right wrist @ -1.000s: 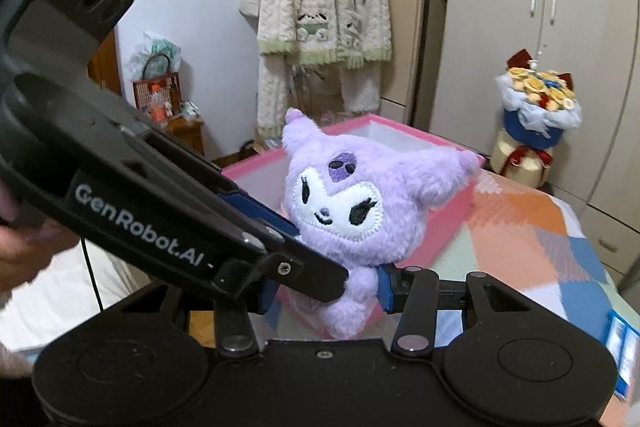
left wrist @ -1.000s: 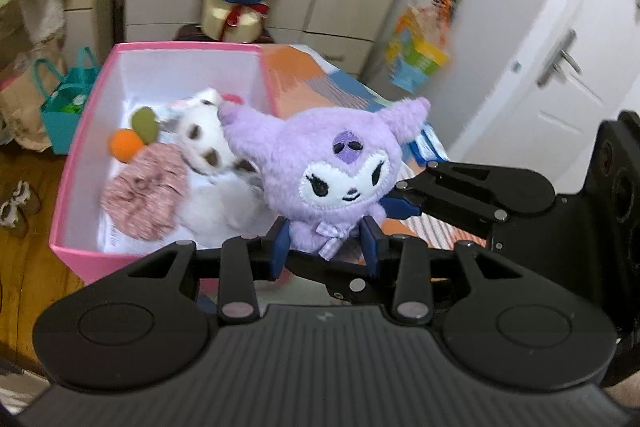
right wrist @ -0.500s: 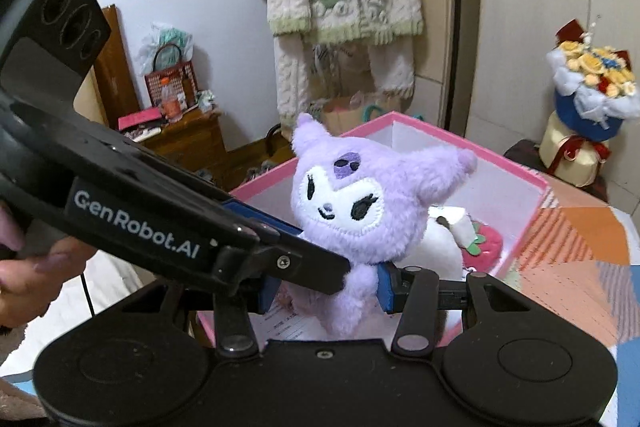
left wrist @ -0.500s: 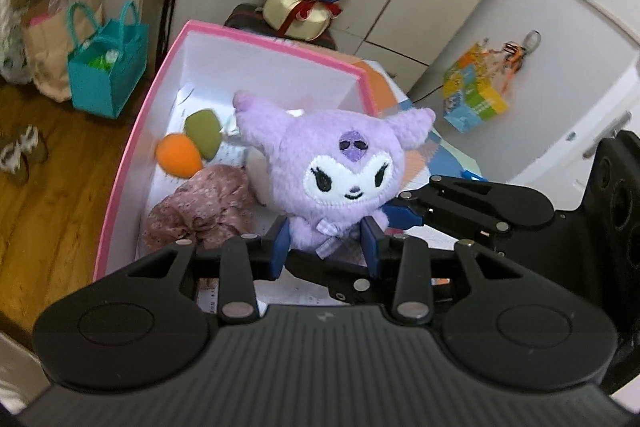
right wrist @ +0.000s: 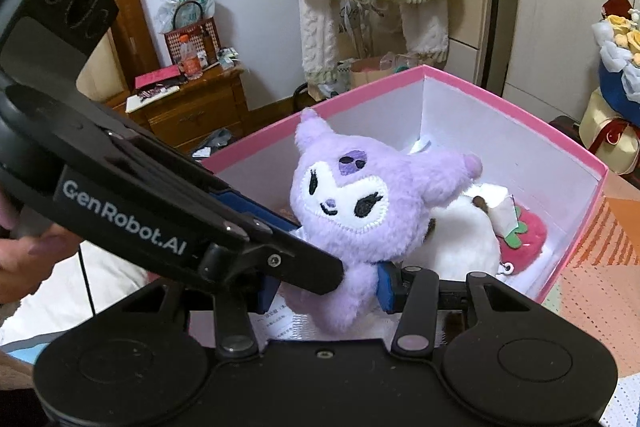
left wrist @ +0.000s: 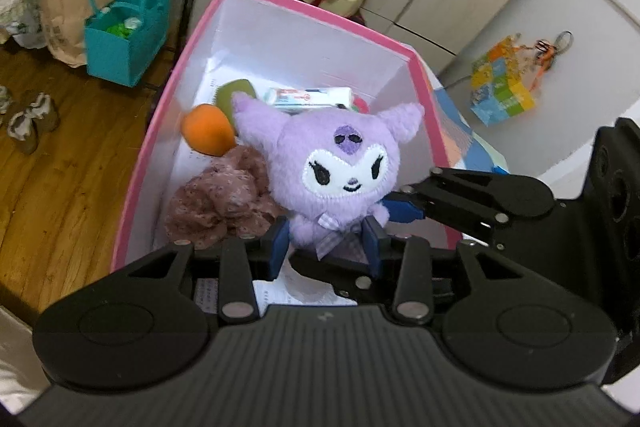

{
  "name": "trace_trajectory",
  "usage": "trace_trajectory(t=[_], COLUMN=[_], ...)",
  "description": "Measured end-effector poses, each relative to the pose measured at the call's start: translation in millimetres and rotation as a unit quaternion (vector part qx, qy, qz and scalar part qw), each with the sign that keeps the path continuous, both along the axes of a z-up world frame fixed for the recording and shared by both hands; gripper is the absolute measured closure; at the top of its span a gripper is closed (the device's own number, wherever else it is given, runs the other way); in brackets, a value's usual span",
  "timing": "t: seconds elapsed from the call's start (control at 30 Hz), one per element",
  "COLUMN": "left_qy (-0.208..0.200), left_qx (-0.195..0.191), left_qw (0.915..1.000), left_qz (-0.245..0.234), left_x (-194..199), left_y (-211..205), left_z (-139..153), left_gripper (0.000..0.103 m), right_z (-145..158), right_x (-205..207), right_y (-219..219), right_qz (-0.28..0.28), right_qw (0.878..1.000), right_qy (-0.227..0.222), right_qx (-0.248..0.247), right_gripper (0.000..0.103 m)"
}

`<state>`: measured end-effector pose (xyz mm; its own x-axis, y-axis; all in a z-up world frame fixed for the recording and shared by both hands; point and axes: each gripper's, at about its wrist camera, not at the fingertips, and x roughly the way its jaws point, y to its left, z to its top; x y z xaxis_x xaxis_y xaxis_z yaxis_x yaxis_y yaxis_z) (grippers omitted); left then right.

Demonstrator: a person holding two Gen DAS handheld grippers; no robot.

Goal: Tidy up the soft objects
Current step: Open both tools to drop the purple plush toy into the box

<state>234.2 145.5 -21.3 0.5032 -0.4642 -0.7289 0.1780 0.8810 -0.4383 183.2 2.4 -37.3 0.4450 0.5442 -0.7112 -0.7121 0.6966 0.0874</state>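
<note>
purple plush [left wrist: 340, 179] upright, pinched at its body by both left claw [left wrist: 326, 245] and right claw [right wrist: 322, 285], hanging directly over pink box [left wrist: 132, 183] at frame centre.

Pink box [left wrist: 140, 163] sat on a patchwork-covered surface [right wrist: 600, 259]; wooden floor [left wrist: 60, 167] carried a teal bag [left wrist: 124, 43] and shoes [left wrist: 30, 117].

The left gripper [left wrist: 326, 247] is matte black, with blue pads [left wrist: 278, 247] on its fingers, silver pivot screws, and a ribbed housing flanked by two round raised discs. The right gripper [right wrist: 324, 287] matches it. White "GenRobot.AI" lettering marks the other gripper's side. Beside that lettering, bare fingers [right wrist: 38, 251] show, nails possibly pale pink.
</note>
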Motion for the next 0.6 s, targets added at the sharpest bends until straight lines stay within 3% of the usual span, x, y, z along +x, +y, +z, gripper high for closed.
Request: trace_trajectory(t=[0.07, 0.13, 0.3, 0.6], left_qy=[-0.015, -0.034, -0.070, -0.126], left_qx=[0.012, 0.021, 0.028, 0.036], left_qw=[0.9998, 0.9991, 0.9972, 0.9905], left_qz=[0.007, 0.010, 0.005, -0.041], left_x=[-3.4, -9.3, -27.2, -71.9], left_y=[0.7, 2.8, 7.8, -2.7], left_z=[3.1, 8.8, 24.3, 57.6], left_gripper=[0.057, 0.052, 0.051, 0.051], right_z=[-0.5, 0.3, 6.3, 35.6], right_x=[0.4, -2.9, -16.6, -60.1], right_y=[2.6, 2.7, -7.9, -54.0], right_qz=[-0.001, -0.006, -0.010, -0.045], right_qw=[1.000, 1.000, 0.999, 0.997], right_qy=[-0.002, -0.016, -0.028, -0.055], right_qx=[-0.009, -0.022, -0.019, 0.038], right_gripper=[0.035, 0.027, 0.027, 0.027])
